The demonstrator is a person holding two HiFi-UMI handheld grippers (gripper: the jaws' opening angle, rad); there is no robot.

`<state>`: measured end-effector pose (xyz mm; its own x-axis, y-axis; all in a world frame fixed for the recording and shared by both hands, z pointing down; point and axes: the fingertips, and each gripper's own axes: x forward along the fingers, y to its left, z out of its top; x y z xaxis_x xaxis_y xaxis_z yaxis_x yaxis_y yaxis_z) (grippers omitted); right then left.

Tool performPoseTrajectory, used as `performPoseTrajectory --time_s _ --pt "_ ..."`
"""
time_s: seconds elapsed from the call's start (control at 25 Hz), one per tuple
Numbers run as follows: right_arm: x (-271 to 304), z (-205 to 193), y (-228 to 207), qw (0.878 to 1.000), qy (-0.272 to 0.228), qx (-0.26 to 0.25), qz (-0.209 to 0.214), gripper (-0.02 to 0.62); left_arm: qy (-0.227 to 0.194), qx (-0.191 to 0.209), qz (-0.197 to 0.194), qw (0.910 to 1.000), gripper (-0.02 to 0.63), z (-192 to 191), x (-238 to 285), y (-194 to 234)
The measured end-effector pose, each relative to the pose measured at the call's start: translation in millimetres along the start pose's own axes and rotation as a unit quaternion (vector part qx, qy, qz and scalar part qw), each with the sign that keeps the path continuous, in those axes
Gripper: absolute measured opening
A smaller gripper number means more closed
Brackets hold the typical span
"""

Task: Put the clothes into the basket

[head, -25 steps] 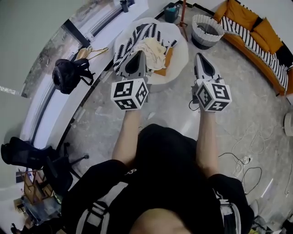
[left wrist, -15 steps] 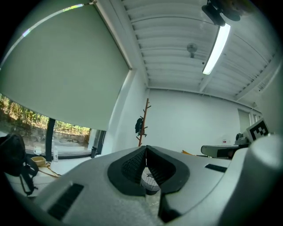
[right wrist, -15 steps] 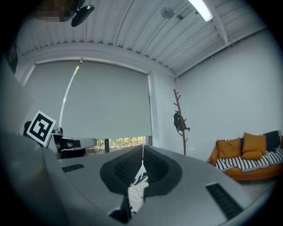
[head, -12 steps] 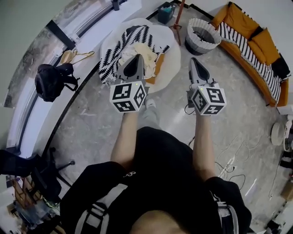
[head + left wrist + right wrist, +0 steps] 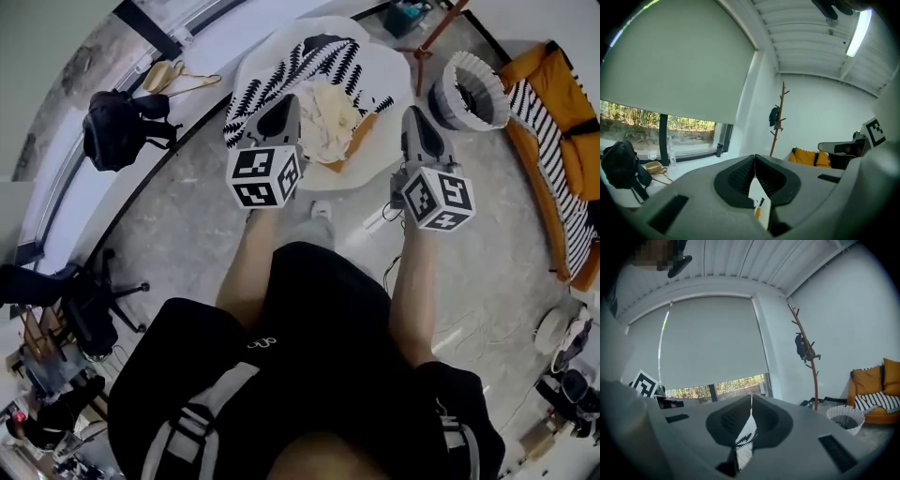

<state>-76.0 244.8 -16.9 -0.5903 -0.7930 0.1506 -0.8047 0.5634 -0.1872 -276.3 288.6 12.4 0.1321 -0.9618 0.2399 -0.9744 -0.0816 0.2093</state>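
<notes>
- Plainly, both grippers are empty: the left gripper (image 5: 289,103) has its jaws pressed together with nothing caught between the pads, and the right gripper (image 5: 412,114) is closed in the same way.
- The clothes lie in a heap on the round white table (image 5: 398,80) ahead of the person: a black-and-white zigzag garment (image 5: 314,64) at the far side, a cream garment (image 5: 336,114) in the middle, and an orange piece (image 5: 363,141) at the near right edge of the pile.
- In the head view the left gripper's tip overlaps the near left part of the heap, where the zigzag cloth meets the cream one. How far above the cloth it is held cannot be told.
- In the left gripper view (image 5: 754,157) the joined jaws point out level across the room. Only a sliver of table with zigzag print and orange shows through the slot under them.
- The right gripper's tip sits at the table's right edge, just beside the heap and apart from it. In the right gripper view (image 5: 751,397) a strip of zigzag cloth shows under its closed jaws.
- The basket (image 5: 497,94), white and ruffled, stands on the floor beyond the table, ahead and to the right of the right gripper, with no clothes visible in it.
- An orange sofa (image 5: 562,89) runs along the right beyond the basket.
</notes>
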Motion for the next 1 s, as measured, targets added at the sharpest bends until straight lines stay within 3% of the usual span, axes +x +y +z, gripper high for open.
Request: performPoseTrajectory --time_s 0.28,0.52,0.72,1.0 --pt "67.8 -8.4 -18.1 0.999 0.044 -0.011 0.013 0.014 0.009 -0.036 0.026 0.999 0.009 -6.1 48.2 44.2" --pt "109.8 -36.5 -8.3 0.994 0.088 -0.025 0.057 0.014 0.026 -0.065 0.062 0.9956 0.011 -35.6 61.7 71.2" --pt "147.3 -104.9 -8.6 0.987 0.133 -0.009 0.089 0.014 0.054 -0.072 0.094 0.9914 0.011 -86.4 75.3 95.1" --pt "194.7 -241.6 -27.3 0.966 0.223 -0.003 0.134 0.014 0.113 -0.112 0.154 0.9752 0.011 -209.5 105.0 127.1"
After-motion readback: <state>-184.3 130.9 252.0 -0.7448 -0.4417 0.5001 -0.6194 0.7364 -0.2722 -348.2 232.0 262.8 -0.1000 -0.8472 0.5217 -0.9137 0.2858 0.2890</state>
